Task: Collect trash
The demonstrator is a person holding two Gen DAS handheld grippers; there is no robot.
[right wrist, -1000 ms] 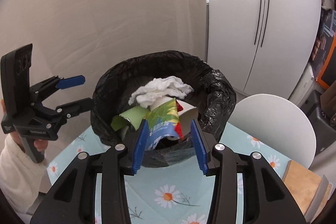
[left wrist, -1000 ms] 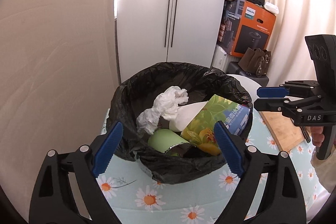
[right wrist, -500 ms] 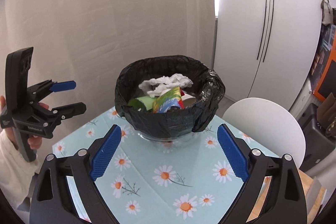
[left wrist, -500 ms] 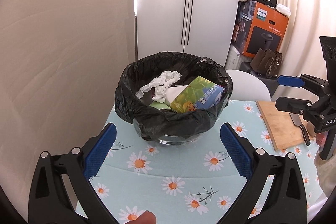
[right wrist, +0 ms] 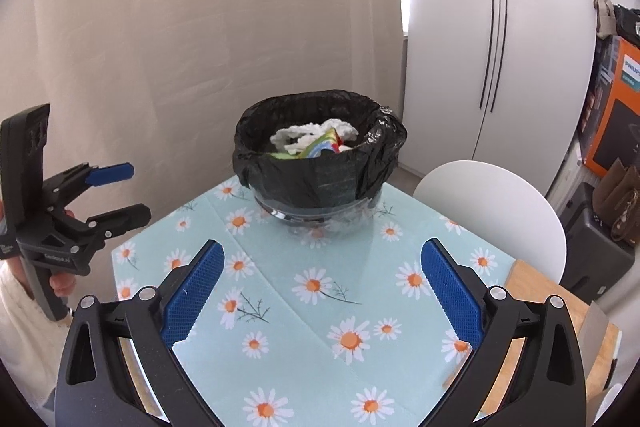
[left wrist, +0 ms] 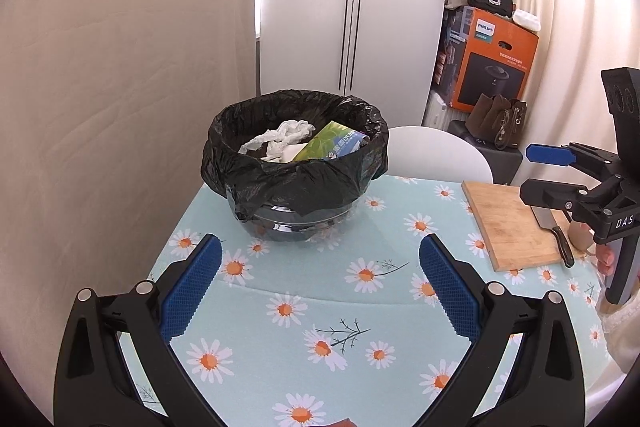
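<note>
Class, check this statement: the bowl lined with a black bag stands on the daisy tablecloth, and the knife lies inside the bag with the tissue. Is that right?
Not quite. The knife lies on the wooden cutting board, not in the black bag; the left wrist view shows it. The rest holds.

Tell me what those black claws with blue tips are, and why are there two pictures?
They are grabbing tools that a person holds, one in each hand. Each carries a small camera looking out along its two fingers, so you get two pictures of one table. The left gripper fills the bottom of its own picture, and the right gripper does the same in the other. Each picture also shows the other tool from the side. Both are wide open and hold nothing; the right one's jaws have just been opening. On the daisy tablecloth stands a bowl lined with a black trash bag, filled with crumpled tissue and a green packet. Beside it lies a cutting board with a knife.
</note>
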